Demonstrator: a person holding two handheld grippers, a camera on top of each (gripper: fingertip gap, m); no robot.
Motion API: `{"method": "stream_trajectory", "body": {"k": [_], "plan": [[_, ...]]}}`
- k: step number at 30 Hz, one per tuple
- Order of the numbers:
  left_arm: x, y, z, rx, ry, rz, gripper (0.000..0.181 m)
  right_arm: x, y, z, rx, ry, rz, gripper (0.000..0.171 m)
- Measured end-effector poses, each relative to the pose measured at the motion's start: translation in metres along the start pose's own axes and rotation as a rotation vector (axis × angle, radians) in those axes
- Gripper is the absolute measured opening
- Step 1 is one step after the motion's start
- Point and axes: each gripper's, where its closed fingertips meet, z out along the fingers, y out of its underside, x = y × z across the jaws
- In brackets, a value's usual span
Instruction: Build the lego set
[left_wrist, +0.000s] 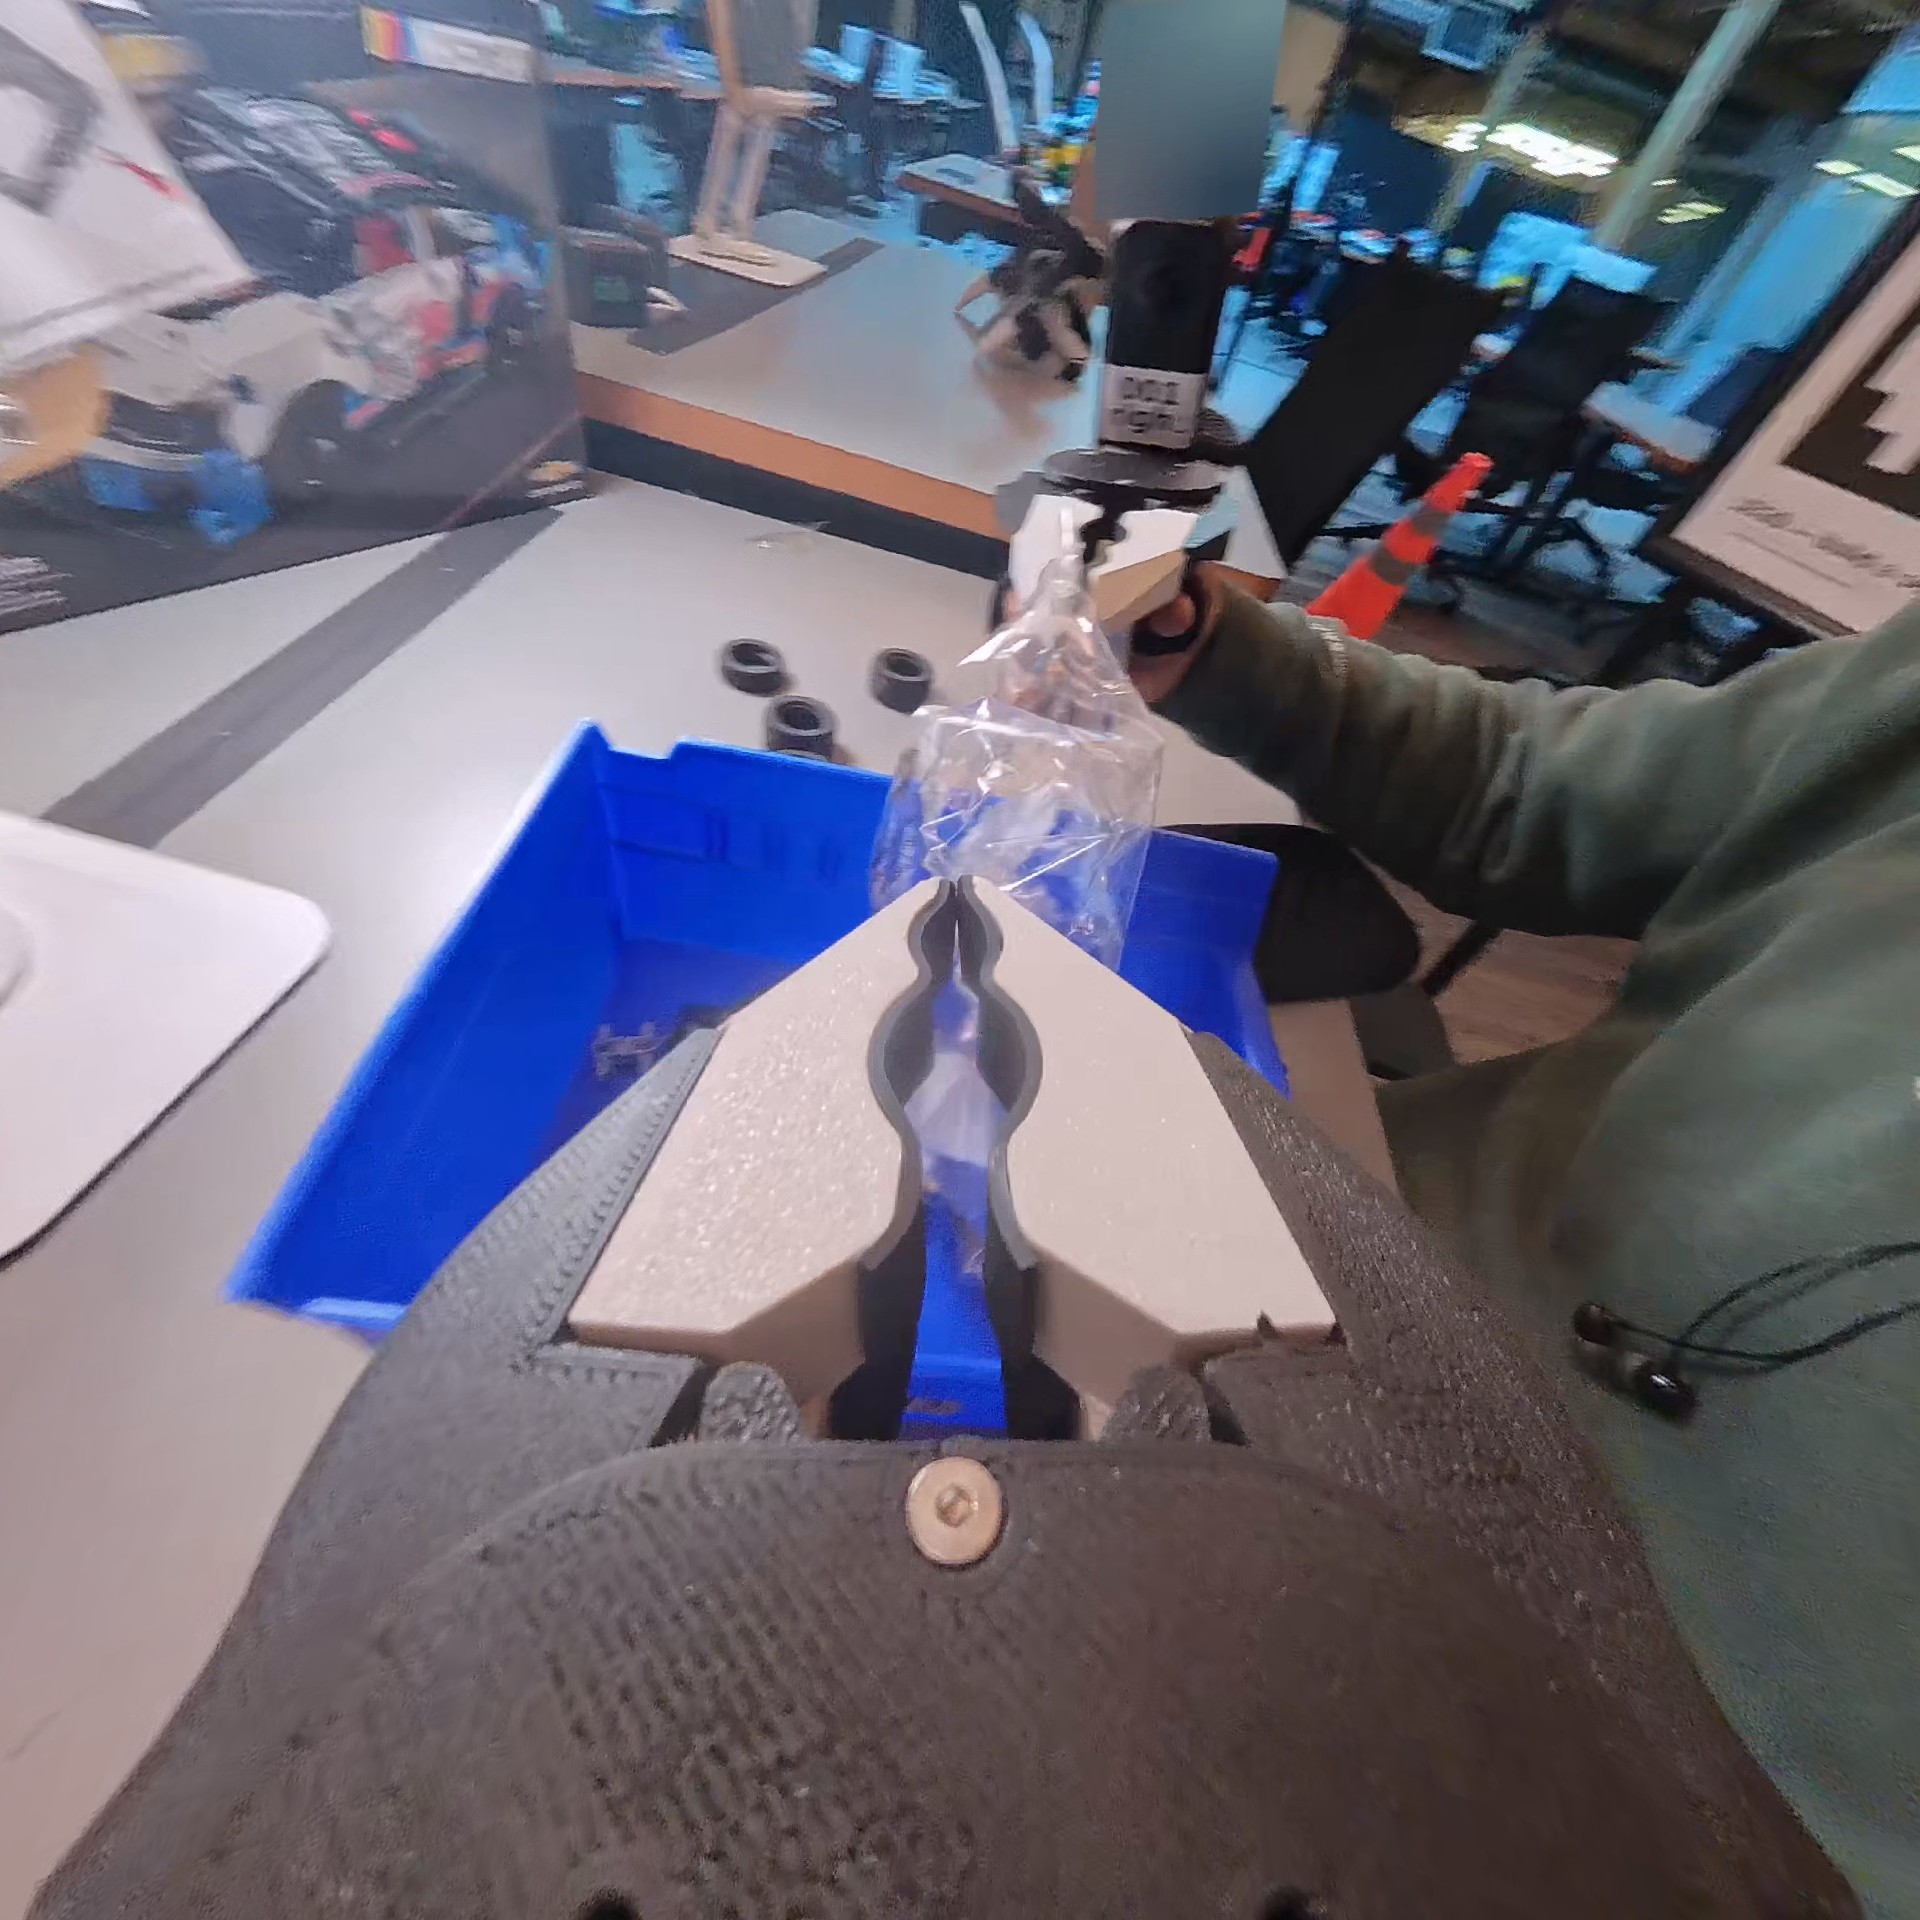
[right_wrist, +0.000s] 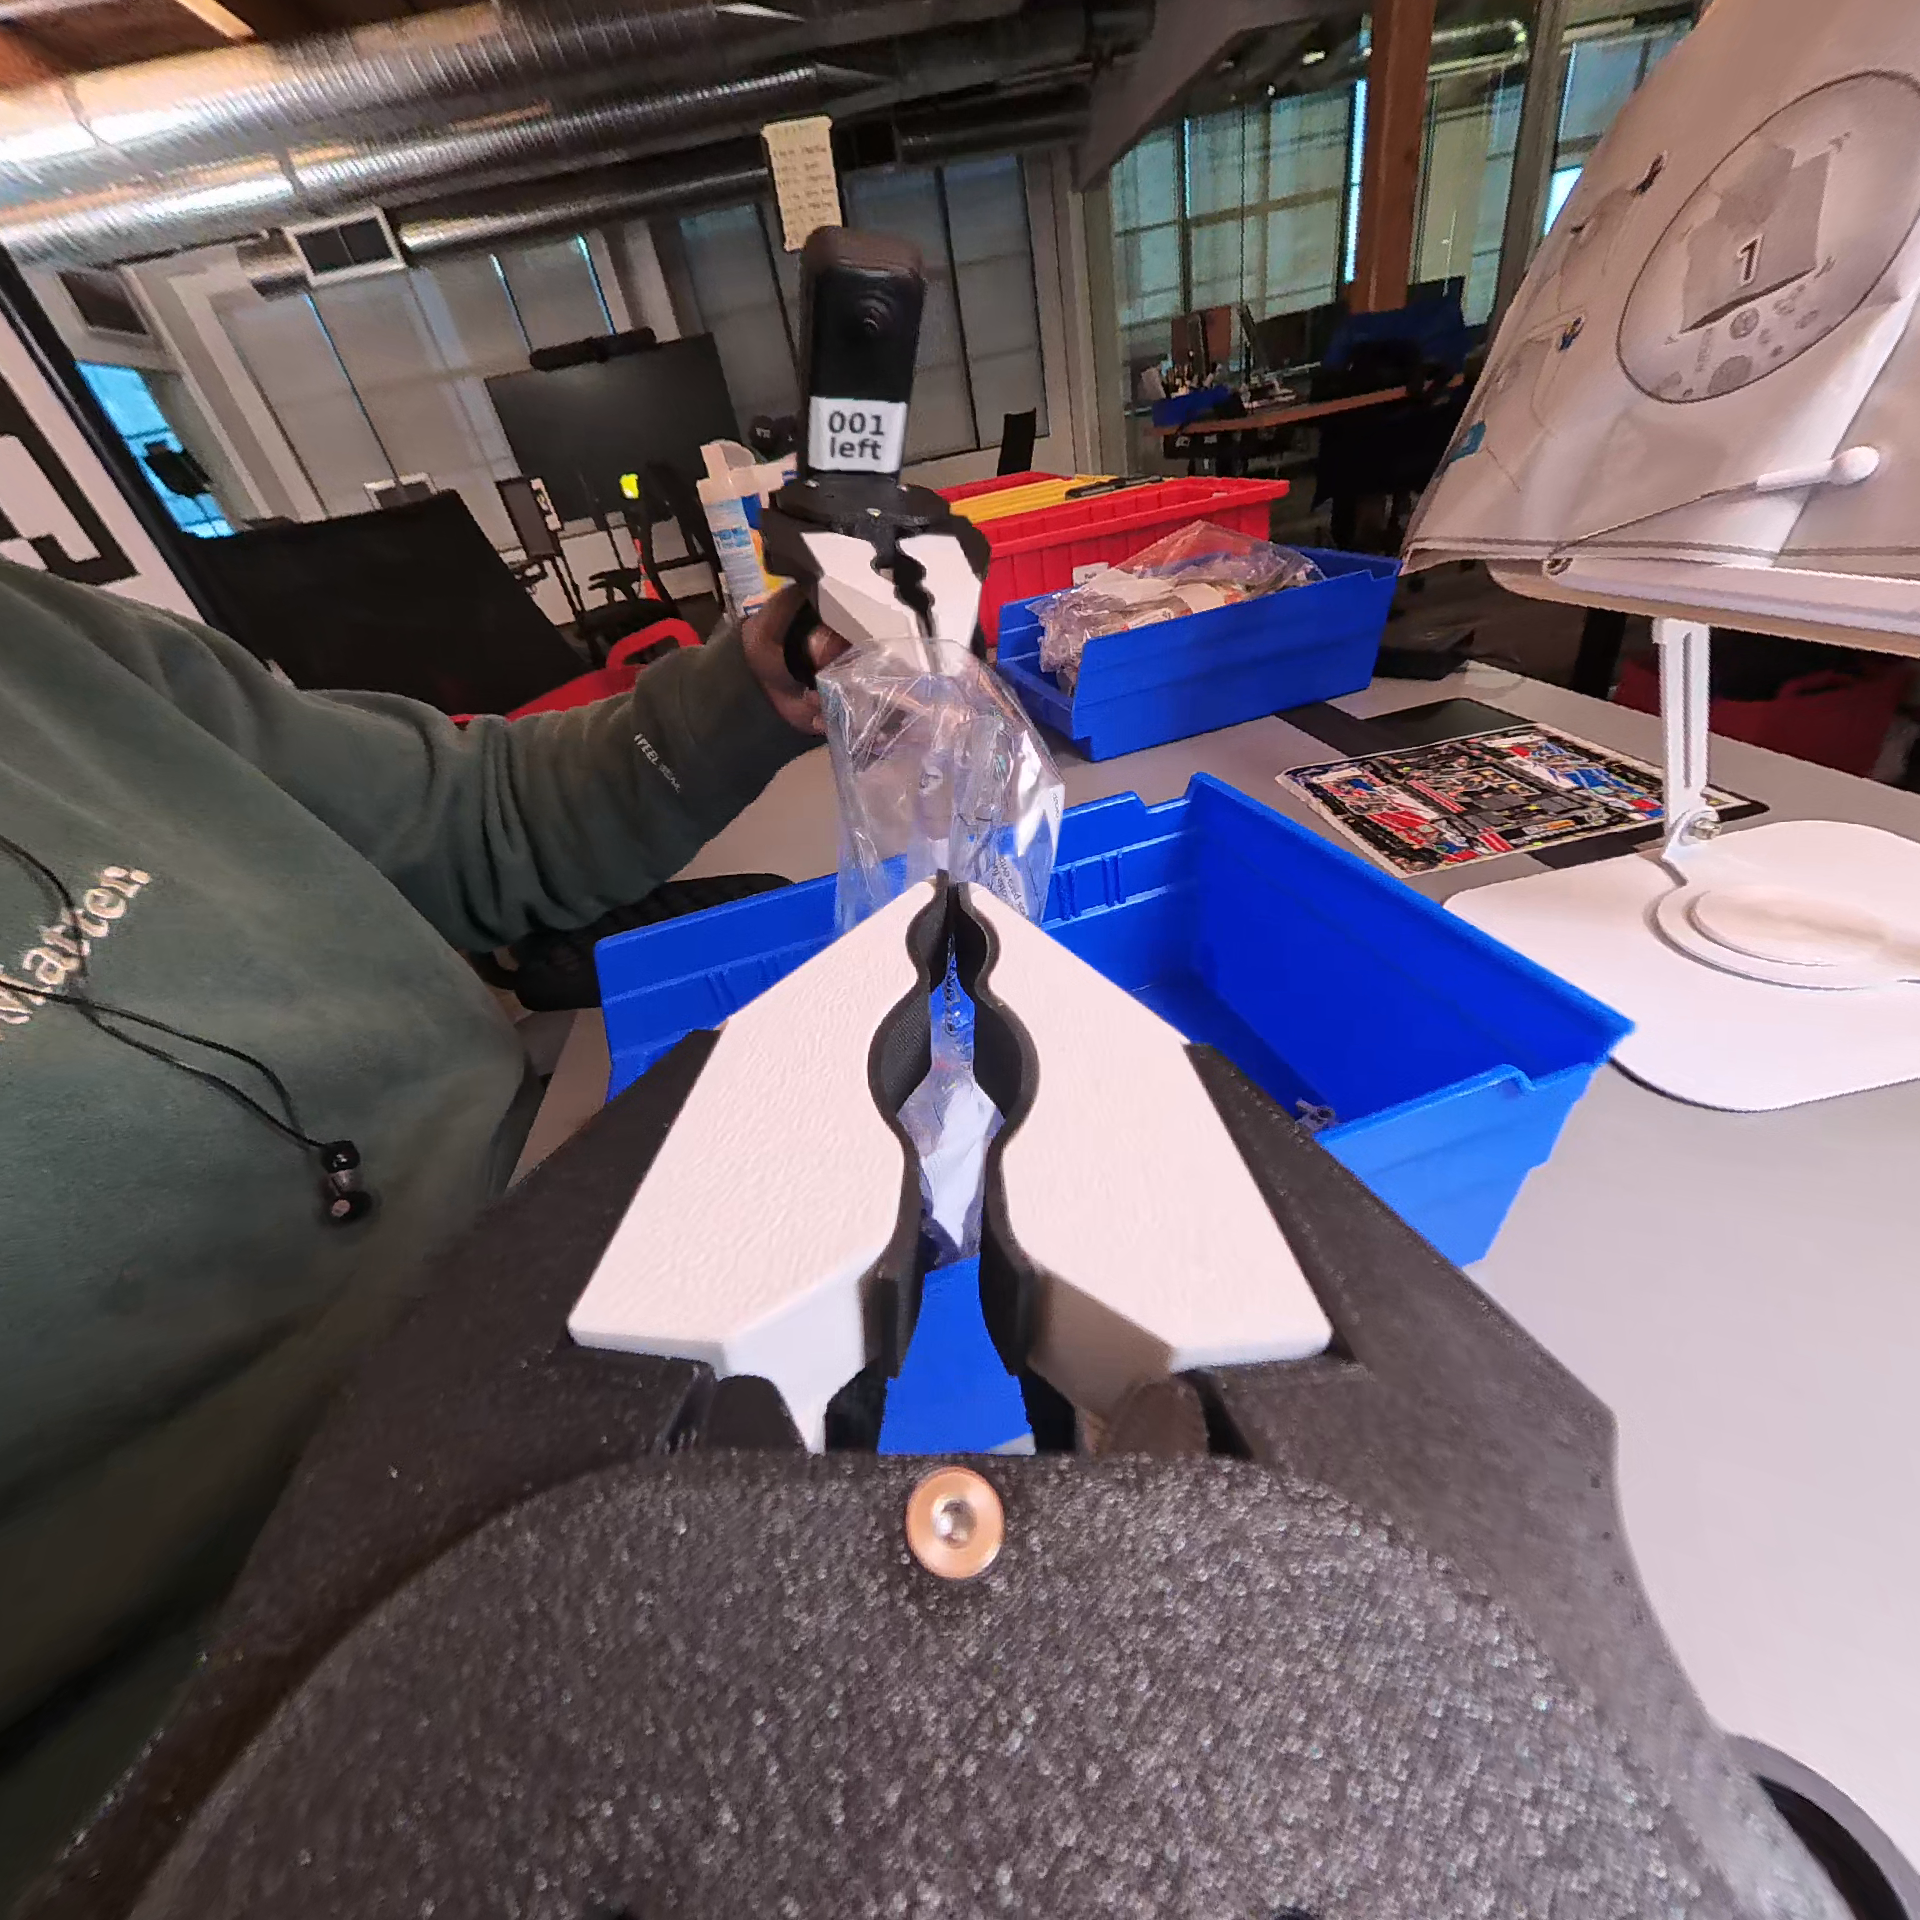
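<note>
A clear plastic bag hangs stretched between both grippers above a blue bin. My left gripper is shut on one end of the bag, and bag film runs back between its pads. My right gripper is shut on the other end of the bag. Each gripper also shows in the other's view: the right gripper at the bag's far end, and the left gripper likewise. A few small grey pieces lie in the bin. Three black tyres lie on the table behind it.
The set's box stands at the back left. A white stand holds the instruction booklet. A sticker sheet lies on the table, with a second blue bin of bags and a red bin behind. A person's green sleeve reaches in. My hands' fingertips stand some 12 cm from each other.
</note>
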Motion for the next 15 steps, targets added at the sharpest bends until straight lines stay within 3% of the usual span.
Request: {"method": "stream_trajectory", "body": {"k": [9,15], "plan": [[0.025,-0.025,-0.04,-0.14,-0.074,0.28,0.0,-0.006,-0.012,-0.004,-0.067,-0.027,-0.058,0.0],[0.025,-0.069,-0.064,-0.115,-0.148,0.351,0.0,-0.006,-0.063,0.012,-0.06,0.017,-0.078,0.0]]}}
